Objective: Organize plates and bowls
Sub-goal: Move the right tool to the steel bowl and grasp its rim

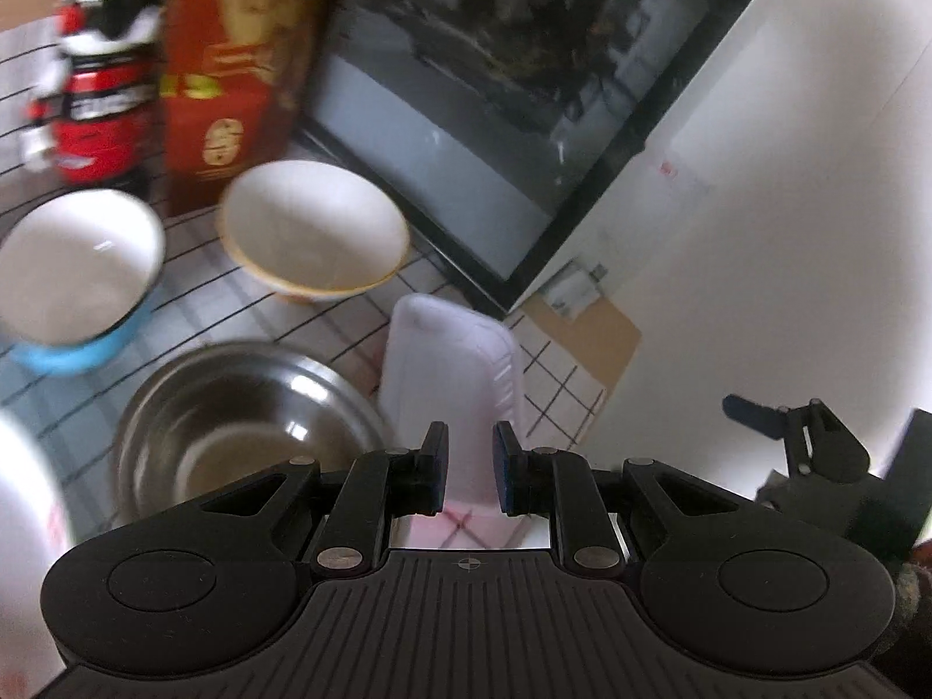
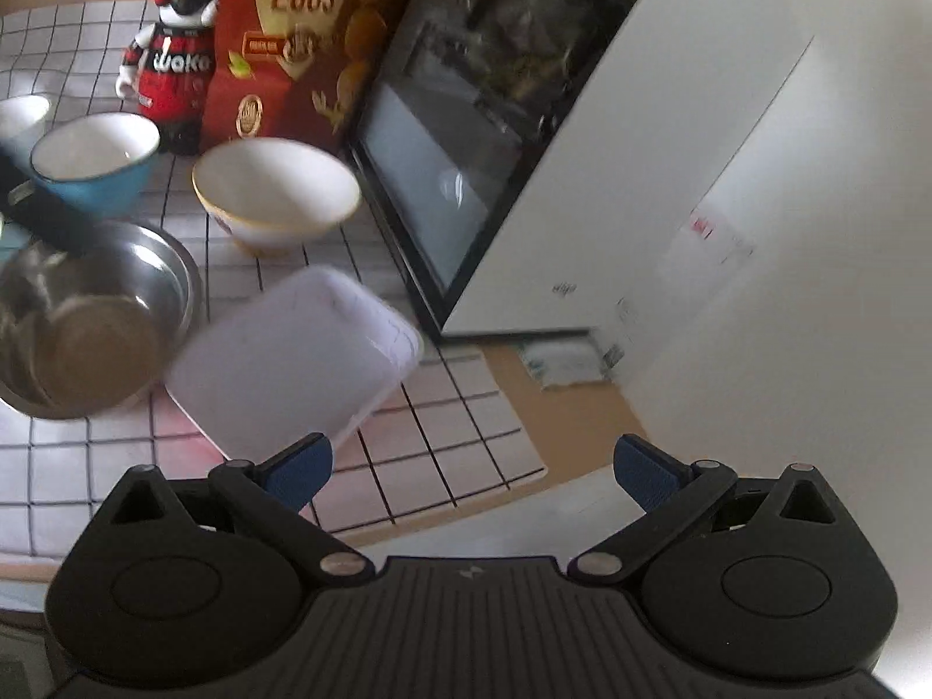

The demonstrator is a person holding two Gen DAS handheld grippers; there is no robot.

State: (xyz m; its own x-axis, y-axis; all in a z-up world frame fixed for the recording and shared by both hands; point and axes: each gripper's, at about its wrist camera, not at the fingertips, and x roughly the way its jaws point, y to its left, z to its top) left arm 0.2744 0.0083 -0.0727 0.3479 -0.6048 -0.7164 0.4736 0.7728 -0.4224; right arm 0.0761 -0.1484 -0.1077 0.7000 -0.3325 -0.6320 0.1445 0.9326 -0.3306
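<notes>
White grid-checked cloth covers the worktop [image 2: 442, 454], with a dark-screened appliance [image 2: 442, 175] along its far edge. The left gripper [image 1: 470, 466] has its jaws narrowed on a white rectangular plate [image 1: 448, 373], held tilted above the cloth beside the steel bowl [image 1: 244, 425]. The right gripper [image 2: 472, 469] hangs with jaws wide over the cloth's near corner; a cream bowl [image 2: 274, 192] and blue bowl [image 2: 96, 166] sit farther back.

soft daylight, bright white wall [image 2: 786, 233], motion blur on bowls, fisheye bending at the edges.

White tray [image 2: 291, 358] beside steel bowl [image 2: 169, 268]
</notes>
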